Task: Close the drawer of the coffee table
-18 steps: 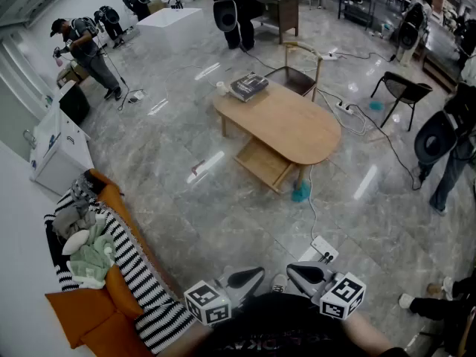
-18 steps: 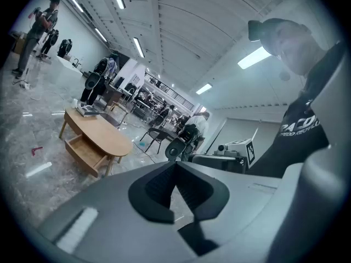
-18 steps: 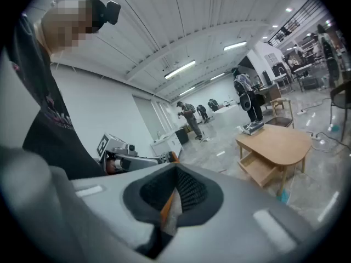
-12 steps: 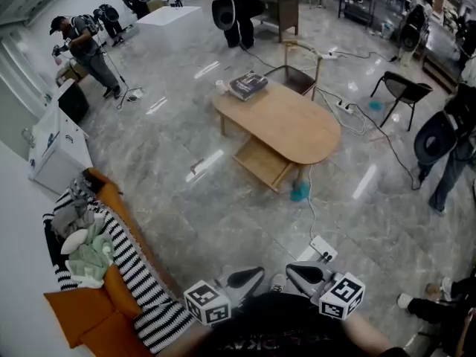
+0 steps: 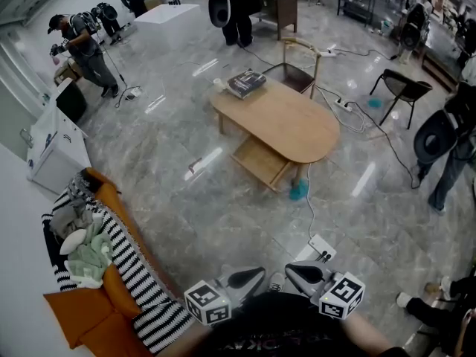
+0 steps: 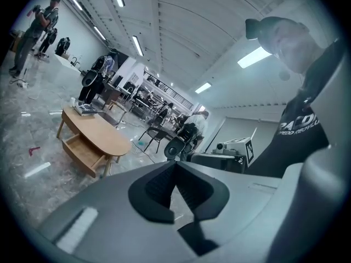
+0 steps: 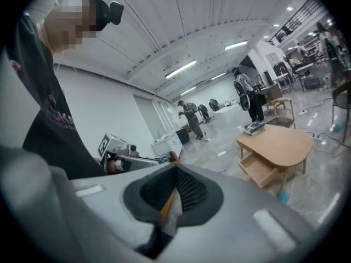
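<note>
We identify a large recording lab hall: ceiling strip lights [image 6: 137, 45], trailing floor cables [image 5: 309, 213], a staged coffee table [image 5: 282, 121], a person [image 5: 82, 47] wearing a backpack rig.

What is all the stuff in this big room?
Oval wooden coffee table: one, light brown, mid-floor.
Wooden drawer: one, light brown, pulled out under the table.
Dark stack of books: one, grey, on the table's far end.
Wooden chair: one, brown, behind the table.
Black chair: one, right of the table.
Orange sofa: one, bottom left.
Striped blanket: one, black and white, on the sofa.
White cabinet: one, far left.
Left gripper: one, grey, shut, empty.
Right gripper: one, grey, shut, empty.
</note>
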Demonstrator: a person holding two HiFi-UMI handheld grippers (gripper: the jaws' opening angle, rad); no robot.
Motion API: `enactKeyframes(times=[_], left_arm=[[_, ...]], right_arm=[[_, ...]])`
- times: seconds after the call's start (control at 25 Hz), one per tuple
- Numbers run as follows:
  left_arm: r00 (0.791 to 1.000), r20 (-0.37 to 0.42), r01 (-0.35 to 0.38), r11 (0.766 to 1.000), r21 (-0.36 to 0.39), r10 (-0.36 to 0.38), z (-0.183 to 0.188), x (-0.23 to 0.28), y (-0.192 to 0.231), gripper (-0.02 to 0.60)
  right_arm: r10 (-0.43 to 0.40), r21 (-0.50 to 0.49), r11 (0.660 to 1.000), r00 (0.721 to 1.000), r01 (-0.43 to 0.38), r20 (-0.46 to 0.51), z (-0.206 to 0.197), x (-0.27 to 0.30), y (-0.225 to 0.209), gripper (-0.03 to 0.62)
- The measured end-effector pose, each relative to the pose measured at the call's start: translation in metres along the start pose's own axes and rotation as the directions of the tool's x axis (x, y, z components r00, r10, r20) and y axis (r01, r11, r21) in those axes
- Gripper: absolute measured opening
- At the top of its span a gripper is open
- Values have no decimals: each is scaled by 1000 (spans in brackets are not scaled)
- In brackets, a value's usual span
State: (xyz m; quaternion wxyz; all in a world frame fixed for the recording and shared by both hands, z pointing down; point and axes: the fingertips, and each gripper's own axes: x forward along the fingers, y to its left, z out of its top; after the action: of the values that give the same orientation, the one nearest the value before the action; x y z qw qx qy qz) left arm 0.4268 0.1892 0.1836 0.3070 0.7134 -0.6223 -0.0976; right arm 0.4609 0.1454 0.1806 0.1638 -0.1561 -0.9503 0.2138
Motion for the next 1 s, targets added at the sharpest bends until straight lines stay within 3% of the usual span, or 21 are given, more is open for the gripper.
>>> enactKeyframes(times=[0.28, 0.6, 1.0], left_arm=[[1000, -5, -16, 999, 37, 16, 6, 2, 2, -2], [996, 23, -85, 992, 89, 84, 25, -7, 9, -2], [983, 49, -182, 975, 128, 177, 43, -28, 36, -2]], right_arm=[[2, -9, 1000, 1000, -2, 8, 3, 0, -4, -2], [-29, -46, 998, 998, 32, 63, 21, -5, -13, -2], [-27, -25, 999, 995, 30, 99, 27, 7, -31, -2]])
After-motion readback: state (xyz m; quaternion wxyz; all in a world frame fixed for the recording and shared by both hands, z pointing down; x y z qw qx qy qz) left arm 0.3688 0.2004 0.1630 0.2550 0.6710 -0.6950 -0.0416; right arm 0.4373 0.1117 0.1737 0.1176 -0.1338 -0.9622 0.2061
